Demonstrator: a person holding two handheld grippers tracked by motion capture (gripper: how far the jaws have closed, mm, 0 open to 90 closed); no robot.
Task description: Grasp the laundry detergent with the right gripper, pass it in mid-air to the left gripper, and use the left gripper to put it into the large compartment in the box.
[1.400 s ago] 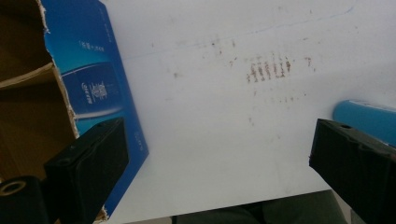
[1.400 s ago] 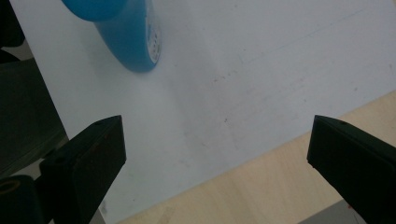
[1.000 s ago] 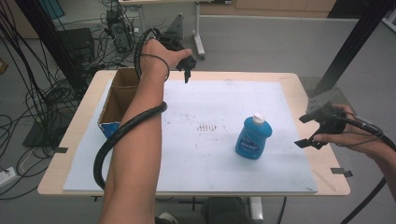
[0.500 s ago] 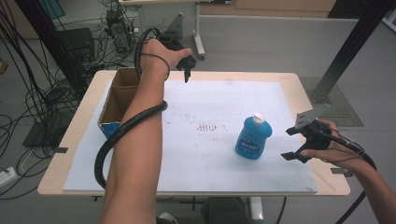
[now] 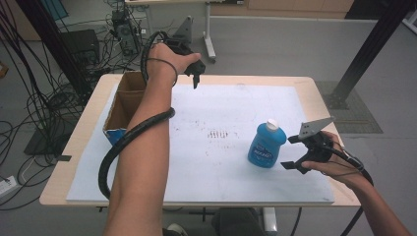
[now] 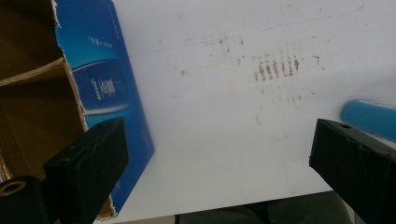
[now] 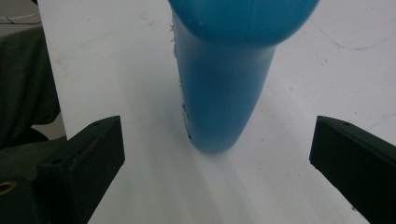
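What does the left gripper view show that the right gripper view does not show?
The left gripper view alone shows the cardboard box with its blue printed side, standing on the sheet, and a patch of reddish marks. The right gripper view alone shows the blue bottle up close, standing upright ahead of the open right tool, between the lines of its jaws but untouched. Both show the white sheet, a pair of black jaws spread wide, and some of the bottle.

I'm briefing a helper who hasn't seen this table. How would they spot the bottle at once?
Start at the white sheet covering the table, then look toward its right side, just ahead of the open right gripper. The blue bottle stands upright there with a white cap, the sheet's lone standing thing; the cardboard box sits far left.
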